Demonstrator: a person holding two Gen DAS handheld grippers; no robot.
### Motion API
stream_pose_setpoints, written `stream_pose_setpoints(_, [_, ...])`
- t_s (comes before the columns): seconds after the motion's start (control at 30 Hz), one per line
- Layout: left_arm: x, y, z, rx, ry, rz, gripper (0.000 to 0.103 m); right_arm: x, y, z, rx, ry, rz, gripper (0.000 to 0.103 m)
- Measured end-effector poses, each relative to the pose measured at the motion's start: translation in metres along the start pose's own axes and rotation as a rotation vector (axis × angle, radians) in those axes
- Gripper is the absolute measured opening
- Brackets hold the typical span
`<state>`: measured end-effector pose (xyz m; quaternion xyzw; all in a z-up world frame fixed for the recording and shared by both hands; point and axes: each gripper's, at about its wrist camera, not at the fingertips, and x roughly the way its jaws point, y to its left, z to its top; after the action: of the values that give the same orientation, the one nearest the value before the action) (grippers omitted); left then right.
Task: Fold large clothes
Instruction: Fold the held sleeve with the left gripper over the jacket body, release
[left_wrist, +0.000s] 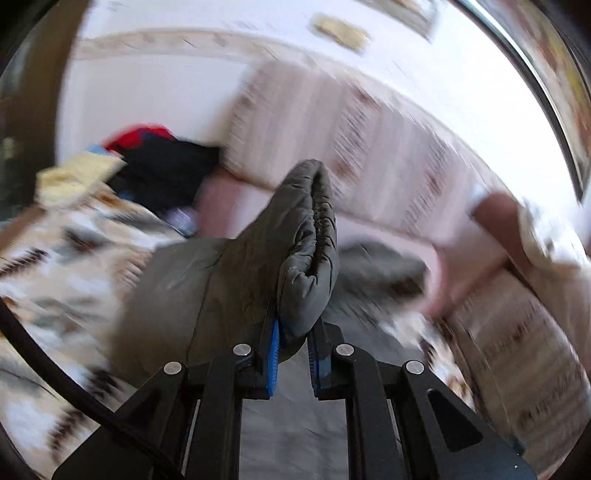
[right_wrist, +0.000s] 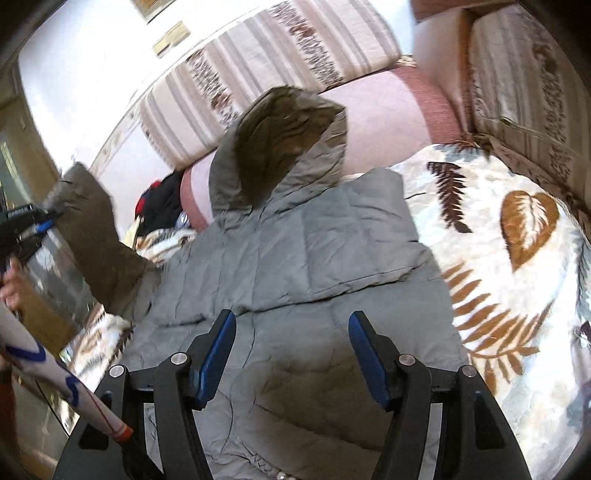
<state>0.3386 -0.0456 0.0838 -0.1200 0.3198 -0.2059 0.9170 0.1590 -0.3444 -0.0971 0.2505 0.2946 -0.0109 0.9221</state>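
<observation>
Lying face down across a leaf-patterned blanket, the grey padded jacket has its back uppermost and its hood pointing toward the striped cushions at the far side of the pink sofa. The left tongs are pressed together on the cuff end of one sleeve, which stands lifted clear of the jacket body; blue pads bear on the fabric from both sides. In the right wrist view the same sleeve rises at the left edge, with the left tongs and a hand beside it. The right tongs are spread wide with nothing between the fingers, hovering above the lower back of the jacket. A heap of dark and red clothes lies at the far end of the sofa. The left wrist view is heavily blurred apart from the sleeve and tongs.
</observation>
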Motion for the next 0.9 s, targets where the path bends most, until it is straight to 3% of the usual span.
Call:
stream_pose_setpoints(0.17, [0.068,-0.060,-0.074,0.056,0.156,-0.042,0.013,-0.006,-0.013,0.004,0.046,-0.041,-0.038,0.068])
stream_pose_setpoints(0.3, [0.135,-0.064,-0.141,0.044,0.325,0.047,0.015,-0.003,-0.020,0.006,0.062,-0.033,-0.050,0.068])
stream_pose_setpoints(0.37, [0.148,-0.063,-0.161,0.039,0.373,0.067,0.025,-0.001,-0.021,0.007,0.057,-0.029,-0.058,0.068])
stream_pose_setpoints(0.43, [0.148,-0.065,-0.173,0.053,0.413,0.104,0.052,0.002,-0.021,0.007,0.054,-0.022,-0.056,0.068])
stream_pose_setpoints(0.47, [0.145,-0.065,-0.174,0.057,0.425,0.109,0.053,0.003,-0.022,0.006,0.056,-0.017,-0.050,0.068])
stream_pose_setpoints(0.57, [0.113,-0.067,-0.168,0.105,0.391,0.022,0.055,0.007,-0.027,0.005,0.101,0.003,0.003,0.068])
stream_pose_setpoints(0.67, [0.053,-0.059,-0.160,0.210,0.264,0.005,0.068,0.009,-0.030,0.004,0.131,0.012,0.051,0.068])
stream_pose_setpoints(0.73, [0.027,-0.041,-0.155,0.234,0.163,0.092,0.077,0.014,-0.032,0.002,0.162,0.035,0.128,0.068])
stream_pose_setpoints(0.8, [0.010,-0.009,-0.152,0.219,0.079,0.208,0.077,0.019,-0.035,-0.001,0.207,0.063,0.206,0.068])
stream_pose_setpoints(0.9, [0.005,0.046,-0.155,0.128,0.036,0.332,0.077,0.031,-0.035,-0.007,0.262,0.116,0.284,0.068])
